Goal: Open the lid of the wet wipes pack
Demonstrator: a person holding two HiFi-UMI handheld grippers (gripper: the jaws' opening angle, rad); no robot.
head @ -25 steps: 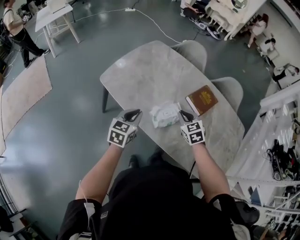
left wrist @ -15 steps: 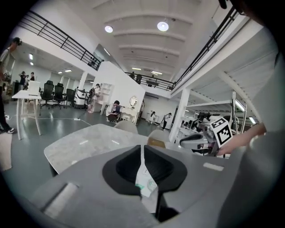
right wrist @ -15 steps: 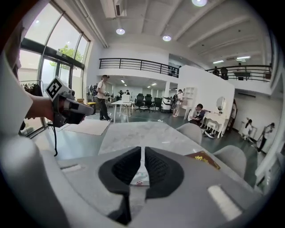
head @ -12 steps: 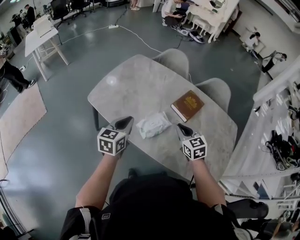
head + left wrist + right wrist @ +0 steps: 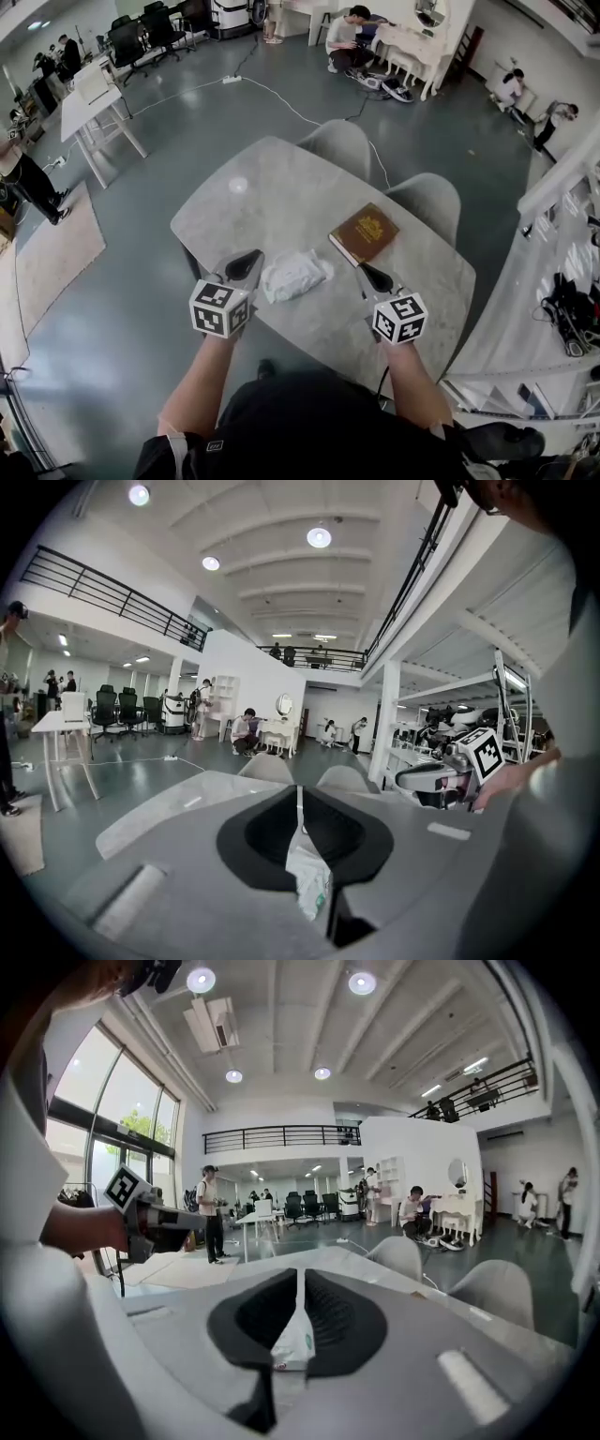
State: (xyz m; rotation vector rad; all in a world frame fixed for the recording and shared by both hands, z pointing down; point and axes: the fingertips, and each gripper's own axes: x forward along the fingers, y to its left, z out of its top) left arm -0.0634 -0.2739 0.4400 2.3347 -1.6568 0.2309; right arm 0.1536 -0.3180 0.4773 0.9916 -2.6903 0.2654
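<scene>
Recorded a large open hall with a glossy grey floor point(image 5: 141, 309), a white desk point(image 5: 98, 103) at far left and several people working along the far walls. Noted a pale stone-look worktop point(image 5: 272, 192) at centre, with one grey chair point(image 5: 342, 145) and a second point(image 5: 429, 202) tucked along its far side.

Located the wet wipes pack point(image 5: 293, 275) lying flat close to the near edge of the worktop. Could not read the state of its lid from any view. Found a brown book point(image 5: 364, 234) beyond the pack and to its right, near it but apart.

Found the left gripper point(image 5: 244, 264) just beside the left end of the pack; could not confirm contact. Found the right gripper point(image 5: 374, 277) to the right of the pack with bare worktop between, close to the near corner of the book.

Checked the left gripper view: saw the fingers point(image 5: 253, 836) pressed together at the tips, pinching nothing, with the pack showing beyond through the slot below the tips. Checked the right gripper view: saw the same condition, fingers point(image 5: 347, 1321) pressed together and empty, pack visible beyond through the slot.
</scene>
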